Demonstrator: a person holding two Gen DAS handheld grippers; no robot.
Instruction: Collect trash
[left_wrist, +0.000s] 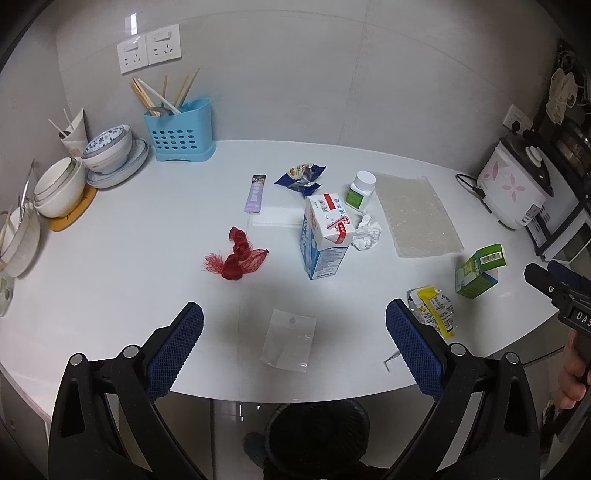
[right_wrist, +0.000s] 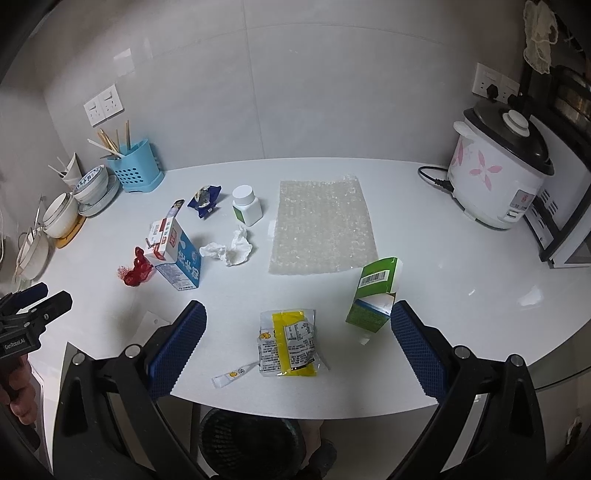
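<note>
As seen, milk carton (left_wrist: 325, 236) upright (vertical).

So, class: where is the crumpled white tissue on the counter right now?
In both views the crumpled white tissue lies mid-counter, between the milk carton and the bubble wrap sheet, in front of the white pill bottle.

White counter (right_wrist: 461, 314): milk carton (right_wrist: 180, 258), tissue (right_wrist: 232, 251), bubble wrap (right_wrist: 322, 229), green box (right_wrist: 373, 295), bowls (left_wrist: 62, 184).

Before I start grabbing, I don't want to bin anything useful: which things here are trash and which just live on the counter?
Trash: milk carton, crumpled tissue, red mesh netting, yellow snack wrapper, green box, blue wrapper, clear plastic bag.

Not trash: rice cooker, bowls, chopstick holder.
</note>
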